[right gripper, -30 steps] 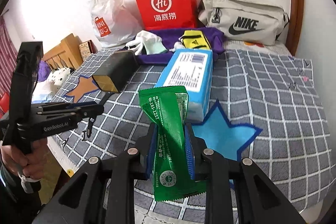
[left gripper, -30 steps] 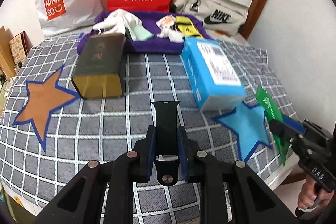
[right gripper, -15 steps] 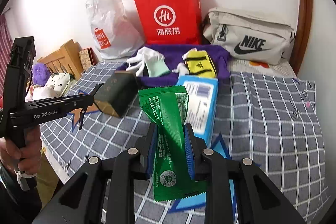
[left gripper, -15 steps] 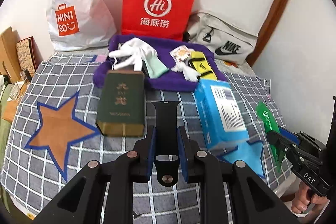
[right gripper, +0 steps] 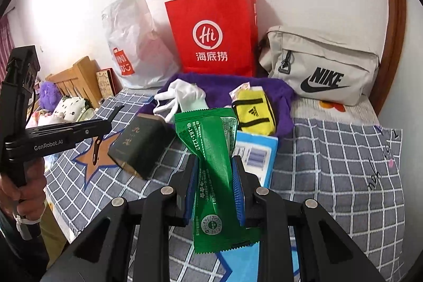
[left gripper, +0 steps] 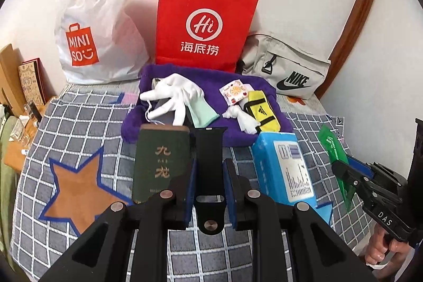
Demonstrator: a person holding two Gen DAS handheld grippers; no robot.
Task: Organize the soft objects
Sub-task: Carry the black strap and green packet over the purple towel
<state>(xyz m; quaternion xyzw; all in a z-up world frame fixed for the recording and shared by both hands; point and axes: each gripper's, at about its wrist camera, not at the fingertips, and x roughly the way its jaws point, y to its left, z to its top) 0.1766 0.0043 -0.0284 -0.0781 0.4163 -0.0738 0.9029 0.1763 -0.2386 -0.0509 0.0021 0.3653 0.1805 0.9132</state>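
Soft goods ride in both tongs: my left gripper [left gripper: 208, 180] clamps a black rubber watch strap [left gripper: 209, 149] upright; my right gripper [right gripper: 214, 183] pinches a green crinkly foil sachet [right gripper: 211, 163] mid-body, both above the checked bedspread [right gripper: 330, 163], apparently bound for the purple fleece cloth [left gripper: 264, 97] with the white glove [left gripper: 177, 97].

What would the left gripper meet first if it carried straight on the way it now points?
Probably the purple towel on the bed, near the white glove. The left gripper, shut on a black watch strap, aims between the green box and blue box; depth is unclear.
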